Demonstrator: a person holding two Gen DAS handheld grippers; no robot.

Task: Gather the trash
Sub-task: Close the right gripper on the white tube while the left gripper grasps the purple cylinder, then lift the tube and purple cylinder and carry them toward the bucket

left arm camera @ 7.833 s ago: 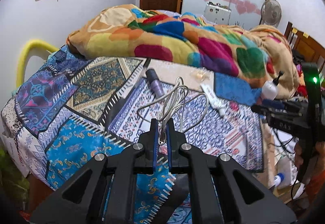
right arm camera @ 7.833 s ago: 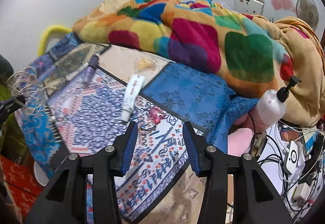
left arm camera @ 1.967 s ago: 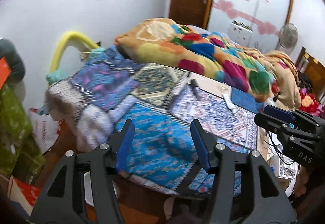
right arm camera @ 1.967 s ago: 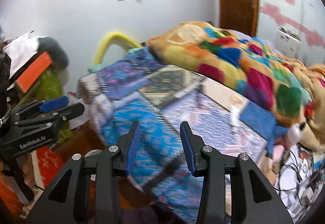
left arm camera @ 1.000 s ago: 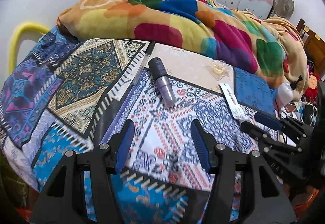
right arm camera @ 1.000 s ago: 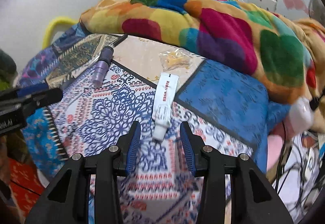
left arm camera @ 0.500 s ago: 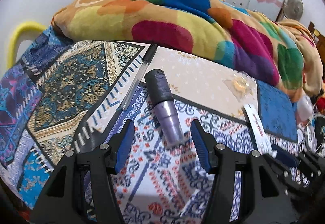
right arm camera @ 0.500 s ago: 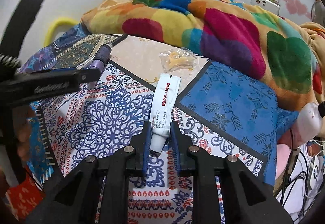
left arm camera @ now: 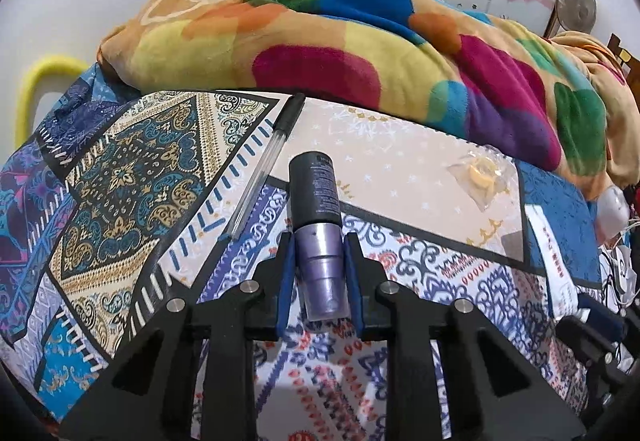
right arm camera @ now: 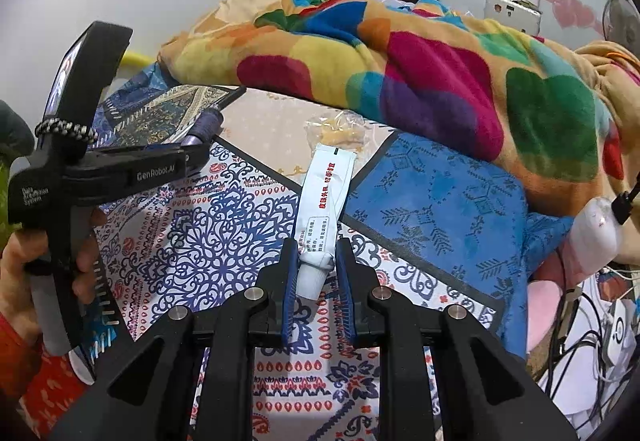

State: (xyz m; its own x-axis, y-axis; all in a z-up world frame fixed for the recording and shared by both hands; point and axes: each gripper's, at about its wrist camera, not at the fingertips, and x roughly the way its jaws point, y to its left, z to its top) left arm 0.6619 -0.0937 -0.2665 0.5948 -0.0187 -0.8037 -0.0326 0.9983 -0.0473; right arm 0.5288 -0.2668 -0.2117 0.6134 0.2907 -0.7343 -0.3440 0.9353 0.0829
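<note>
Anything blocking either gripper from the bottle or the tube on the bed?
Nothing visible. The purple bottle already sits between the closing left gripper fingers; the pen lies apart beside it. The right gripper is shut on the white tube at its cap end.

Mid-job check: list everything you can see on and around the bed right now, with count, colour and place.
purple bottle: one, purple with dark cap, on bedsheet between left fingers
white tube: one, white with red print, on bedsheet, cap end between right fingers
pen: one, clear with black cap, left of bottle
plastic packet: one, clear with yellow contents, beige patch
blanket: one, multicoloured, behind
patchwork bedsheet: one, blue patterned
spray bottle: one, white, right bed edge
left gripper: closing on bottle
right gripper: shut on tube
</note>
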